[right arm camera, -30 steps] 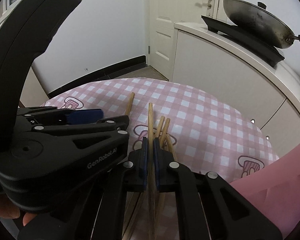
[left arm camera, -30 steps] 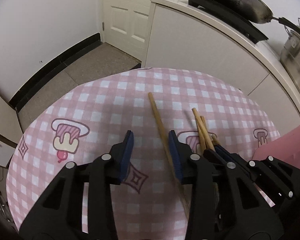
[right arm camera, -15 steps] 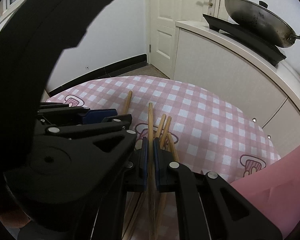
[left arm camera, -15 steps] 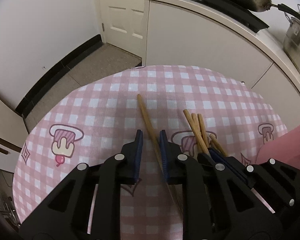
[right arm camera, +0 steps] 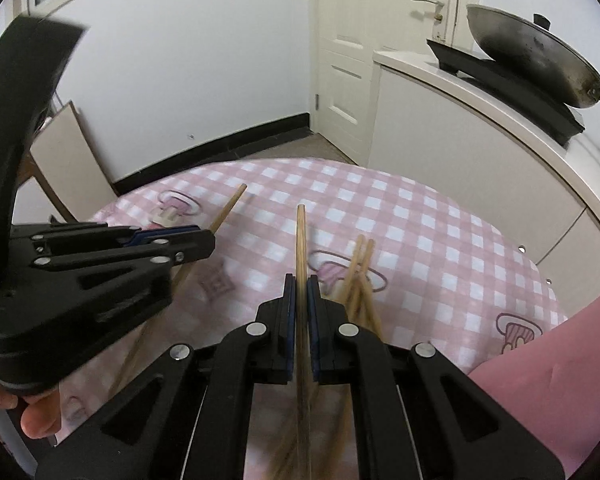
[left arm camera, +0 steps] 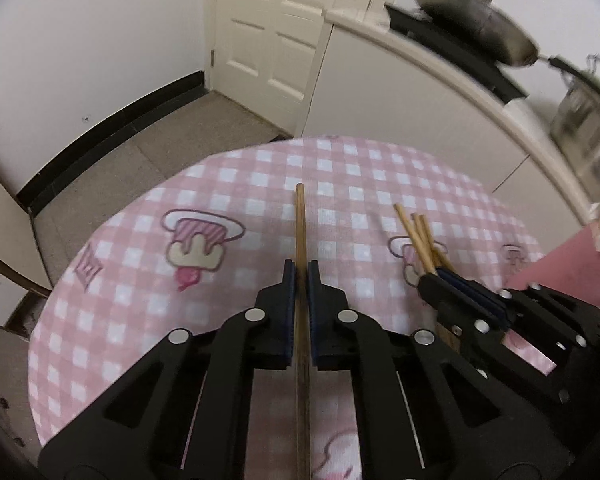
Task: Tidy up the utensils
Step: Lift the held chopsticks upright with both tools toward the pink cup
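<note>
A round table wears a pink checked cloth (left arm camera: 120,304). In the left wrist view my left gripper (left arm camera: 300,276) has its jaws closing on a single wooden chopstick (left arm camera: 300,220), and the blue pads touch its sides. That chopstick points straight ahead over the cloth. In the right wrist view my right gripper (right arm camera: 300,280) is shut on another chopstick (right arm camera: 300,236). Several loose chopsticks (right arm camera: 360,272) lie bunched on the cloth just right of it. The left gripper (right arm camera: 204,240) is at the left of this view, with its chopstick (right arm camera: 230,208) sticking out ahead.
A pink sheet (right arm camera: 540,380) lies over the table's right side. Behind the table runs a white counter (right arm camera: 460,148) with a wok (right arm camera: 532,56) on a black hob. A closed door (left arm camera: 272,40) stands beyond. A person's thumb (right arm camera: 36,420) shows at the lower left.
My left gripper's jaws have shut onto the single chopstick, which now points straight ahead. The left hand has shifted left, away from the right gripper. The right gripper has kept still.
</note>
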Demonstrator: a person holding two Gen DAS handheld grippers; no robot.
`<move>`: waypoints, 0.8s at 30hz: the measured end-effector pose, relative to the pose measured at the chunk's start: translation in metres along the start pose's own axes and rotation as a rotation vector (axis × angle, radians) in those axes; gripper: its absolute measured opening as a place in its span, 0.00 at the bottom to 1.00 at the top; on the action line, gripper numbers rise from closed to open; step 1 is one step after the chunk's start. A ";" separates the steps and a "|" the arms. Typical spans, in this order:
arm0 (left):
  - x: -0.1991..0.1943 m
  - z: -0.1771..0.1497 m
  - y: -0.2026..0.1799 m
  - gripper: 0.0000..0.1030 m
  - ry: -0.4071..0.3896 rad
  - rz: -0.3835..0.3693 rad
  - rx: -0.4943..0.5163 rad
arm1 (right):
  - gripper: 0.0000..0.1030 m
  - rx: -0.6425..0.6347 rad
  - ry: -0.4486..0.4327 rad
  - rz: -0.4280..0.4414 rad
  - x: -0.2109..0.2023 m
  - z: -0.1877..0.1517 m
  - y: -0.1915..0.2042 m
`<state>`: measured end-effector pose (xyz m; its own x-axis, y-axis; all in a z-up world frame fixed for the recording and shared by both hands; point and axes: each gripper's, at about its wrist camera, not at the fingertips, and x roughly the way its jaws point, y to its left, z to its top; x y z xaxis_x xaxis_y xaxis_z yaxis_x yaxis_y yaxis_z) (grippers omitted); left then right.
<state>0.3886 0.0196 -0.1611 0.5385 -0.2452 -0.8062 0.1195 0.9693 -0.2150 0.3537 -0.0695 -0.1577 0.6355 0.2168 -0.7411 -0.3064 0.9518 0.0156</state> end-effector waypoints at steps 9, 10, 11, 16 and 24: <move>-0.077 -0.018 0.006 0.06 -0.134 -0.073 0.012 | 0.04 -0.048 -0.076 0.082 -0.051 0.008 0.034; -0.083 -0.019 0.004 0.06 -0.144 -0.080 0.014 | 0.04 -0.051 -0.085 0.085 -0.057 0.009 0.037; -0.093 -0.021 0.002 0.06 -0.161 -0.087 0.019 | 0.04 -0.055 -0.098 0.093 -0.064 0.009 0.039; -0.137 -0.033 -0.008 0.06 -0.232 -0.130 0.044 | 0.04 -0.082 -0.170 0.109 -0.109 0.008 0.048; -0.187 -0.046 -0.034 0.06 -0.318 -0.169 0.096 | 0.04 -0.107 -0.252 0.112 -0.169 -0.003 0.051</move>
<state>0.2460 0.0311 -0.0285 0.7349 -0.3981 -0.5490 0.2983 0.9168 -0.2654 0.2279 -0.0581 -0.0335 0.7452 0.3792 -0.5485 -0.4491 0.8934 0.0075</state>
